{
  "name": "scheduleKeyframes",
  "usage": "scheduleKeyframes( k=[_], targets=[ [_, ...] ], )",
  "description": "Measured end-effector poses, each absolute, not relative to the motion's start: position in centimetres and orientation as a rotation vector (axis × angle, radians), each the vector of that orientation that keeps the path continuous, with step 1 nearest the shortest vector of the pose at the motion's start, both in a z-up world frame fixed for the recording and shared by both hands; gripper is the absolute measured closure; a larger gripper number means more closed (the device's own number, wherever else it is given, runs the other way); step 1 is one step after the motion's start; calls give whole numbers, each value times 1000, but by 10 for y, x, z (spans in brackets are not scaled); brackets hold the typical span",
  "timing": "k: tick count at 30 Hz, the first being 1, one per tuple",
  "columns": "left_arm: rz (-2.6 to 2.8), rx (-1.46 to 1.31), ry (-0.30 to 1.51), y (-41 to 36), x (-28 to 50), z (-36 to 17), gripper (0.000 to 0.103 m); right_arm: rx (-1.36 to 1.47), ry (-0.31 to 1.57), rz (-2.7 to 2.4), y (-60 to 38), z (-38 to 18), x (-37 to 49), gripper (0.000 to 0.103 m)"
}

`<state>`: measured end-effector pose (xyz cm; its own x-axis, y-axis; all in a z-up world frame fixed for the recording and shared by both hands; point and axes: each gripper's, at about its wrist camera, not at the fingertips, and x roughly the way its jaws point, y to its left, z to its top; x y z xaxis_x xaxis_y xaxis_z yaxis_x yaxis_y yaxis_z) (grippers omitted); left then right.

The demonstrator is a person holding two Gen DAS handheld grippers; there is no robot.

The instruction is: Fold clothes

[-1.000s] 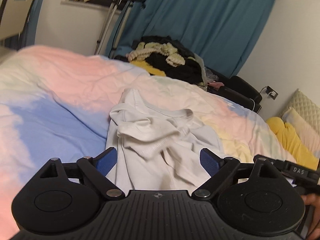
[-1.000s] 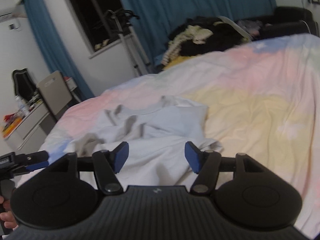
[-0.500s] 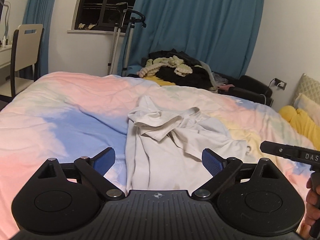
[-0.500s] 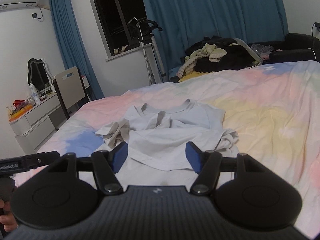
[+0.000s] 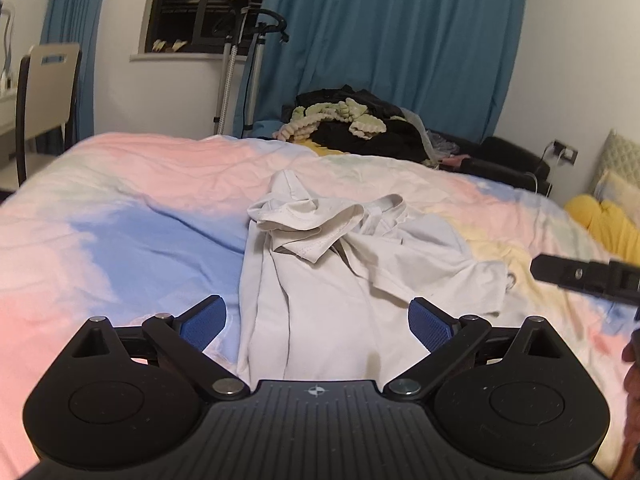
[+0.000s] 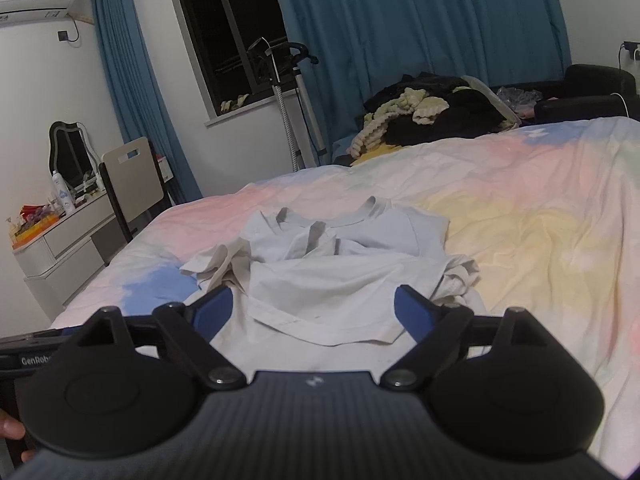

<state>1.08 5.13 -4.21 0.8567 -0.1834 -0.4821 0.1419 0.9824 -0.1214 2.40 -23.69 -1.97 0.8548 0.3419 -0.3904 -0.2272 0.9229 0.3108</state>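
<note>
A pale grey T-shirt [image 5: 340,280] lies crumpled on the pastel bedspread [image 5: 120,216], collar toward the far side, one sleeve folded over its chest. It also shows in the right wrist view [image 6: 344,280] with its hem nearest me. My left gripper [image 5: 316,322] is open and empty, held above the shirt's near edge. My right gripper [image 6: 314,306] is open and empty, above the hem. The right gripper's body [image 5: 588,276] shows at the right edge of the left wrist view.
A heap of dark and cream clothes [image 5: 352,124] lies past the far side of the bed. A yellow pillow [image 5: 608,224] is at the right. A chair [image 6: 132,180] and dresser [image 6: 64,240] stand at the left. Blue curtains hang behind.
Both grippers have pulled back and risen from the shirt, so more of the bed and room shows. The right gripper's jaws have opened wider. The shirt has not moved.
</note>
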Motion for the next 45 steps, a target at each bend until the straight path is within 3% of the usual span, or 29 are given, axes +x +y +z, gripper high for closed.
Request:
scheduleKeyframes(
  k=[3, 21, 33, 45],
  targets=[
    [-168, -63, 516, 48, 11, -43, 1, 271, 458, 308, -236, -21, 26, 0],
    [-195, -207, 605, 62, 20, -44, 1, 326, 508, 277, -242, -28, 33, 0],
    [-287, -501, 727, 81, 20, -50, 1, 745, 709, 304, -272, -60, 39, 0],
    [-262, -941, 943, 117, 57, -121, 1, 1115, 896, 249, -281, -109, 45, 0]
  ],
)
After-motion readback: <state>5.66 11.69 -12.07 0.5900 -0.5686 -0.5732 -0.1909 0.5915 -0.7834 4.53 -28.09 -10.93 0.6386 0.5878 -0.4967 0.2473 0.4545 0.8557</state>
